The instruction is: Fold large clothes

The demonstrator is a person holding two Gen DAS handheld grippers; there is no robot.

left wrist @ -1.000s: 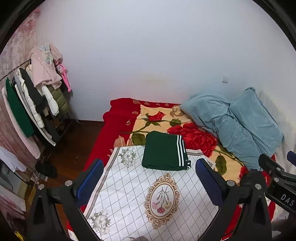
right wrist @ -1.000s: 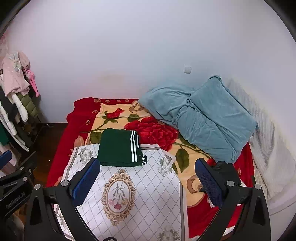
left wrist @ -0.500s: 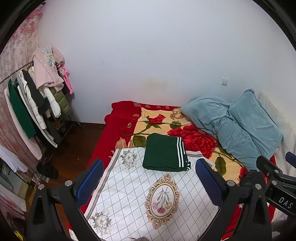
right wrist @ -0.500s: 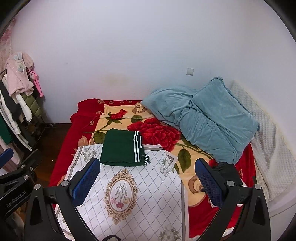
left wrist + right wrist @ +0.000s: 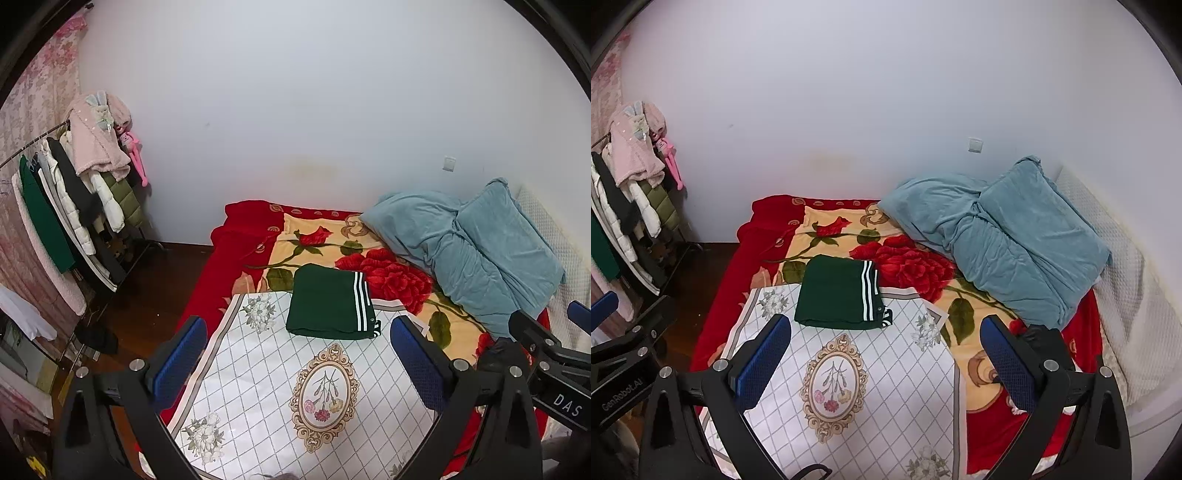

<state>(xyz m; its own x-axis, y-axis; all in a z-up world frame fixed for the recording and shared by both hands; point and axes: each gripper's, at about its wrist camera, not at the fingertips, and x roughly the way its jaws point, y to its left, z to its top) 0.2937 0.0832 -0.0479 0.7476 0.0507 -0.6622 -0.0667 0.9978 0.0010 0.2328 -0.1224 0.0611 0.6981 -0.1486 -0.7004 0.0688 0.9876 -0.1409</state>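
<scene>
green clothes [image 5: 328,302]: folded up, sitting on the white mat [image 5: 280,387] on the bed
left gripper [image 5: 295,363]: fingers wide apart, holding nothing, up above the mat
right gripper [image 5: 886,363]: same deal, spread apart, nothing in it

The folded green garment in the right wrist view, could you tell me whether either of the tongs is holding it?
No, the folded green garment lies free on the white patterned cloth, beyond the open right tongs.
</scene>
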